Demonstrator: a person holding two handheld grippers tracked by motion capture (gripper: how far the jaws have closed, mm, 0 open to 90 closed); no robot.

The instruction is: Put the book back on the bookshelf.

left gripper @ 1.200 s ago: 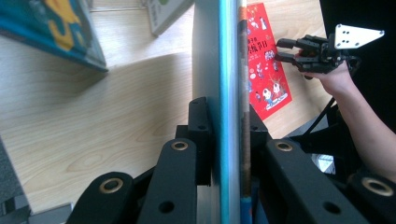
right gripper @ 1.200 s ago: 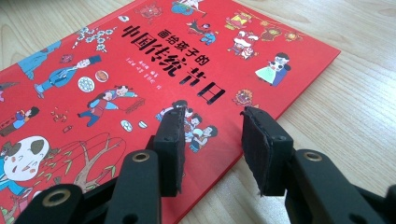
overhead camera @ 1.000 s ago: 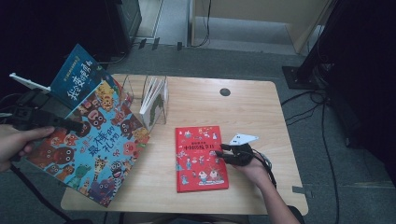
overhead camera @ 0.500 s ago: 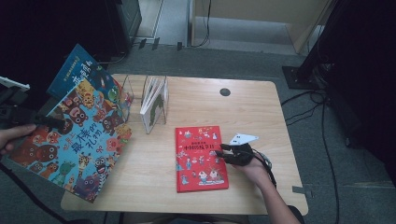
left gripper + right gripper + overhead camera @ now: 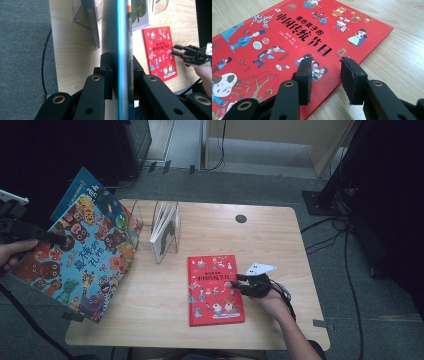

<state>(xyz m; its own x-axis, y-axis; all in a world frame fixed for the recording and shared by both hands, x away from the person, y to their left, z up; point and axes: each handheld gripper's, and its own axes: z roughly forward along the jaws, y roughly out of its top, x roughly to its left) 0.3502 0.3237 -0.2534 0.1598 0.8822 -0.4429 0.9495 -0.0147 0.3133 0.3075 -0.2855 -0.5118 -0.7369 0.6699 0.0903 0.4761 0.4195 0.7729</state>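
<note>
Since a second ago you've carried the colourful animal book (image 5: 82, 255) further left, so it now hangs mostly past the desk's (image 5: 210, 230) left edge, with a blue book (image 5: 75, 187) showing behind its top. Your left gripper (image 5: 47, 237) grips it: in the left gripper view its jaws are clamped on both faces of the books' edge (image 5: 122, 50), so the pair sit pressed together between the pads. Your right gripper (image 5: 240, 284) hasn't shifted; it rests low at the right edge of the red book (image 5: 214, 289), which lies flat near the desk's front. In the right gripper view its jaws stand apart, with nothing between them, one pad (image 5: 305, 75) over the red cover, the other over bare wood. A clear book rack (image 5: 162, 232) stands upright behind the red book with one book in it
</note>
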